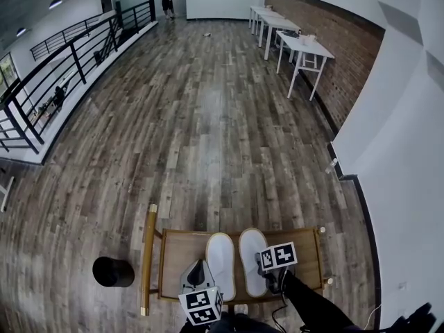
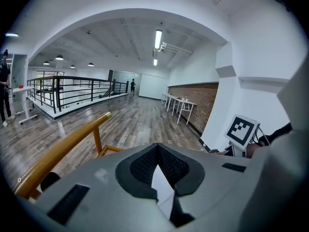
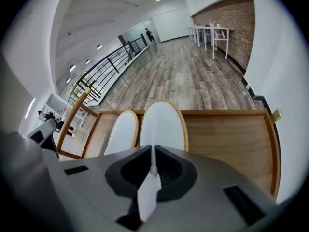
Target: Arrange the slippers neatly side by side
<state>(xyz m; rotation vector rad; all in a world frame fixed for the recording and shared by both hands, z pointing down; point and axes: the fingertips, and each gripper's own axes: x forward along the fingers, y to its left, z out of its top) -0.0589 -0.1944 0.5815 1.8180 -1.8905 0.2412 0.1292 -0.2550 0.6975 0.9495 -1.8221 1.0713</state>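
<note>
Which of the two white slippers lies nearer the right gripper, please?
The right-hand slipper: its heel is pinched by the right gripper, while the left-hand slipper lies beside it.

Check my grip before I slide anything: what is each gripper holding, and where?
The right gripper appears shut on the right slipper at its heel edge; the left gripper is shut on nothing.
</note>
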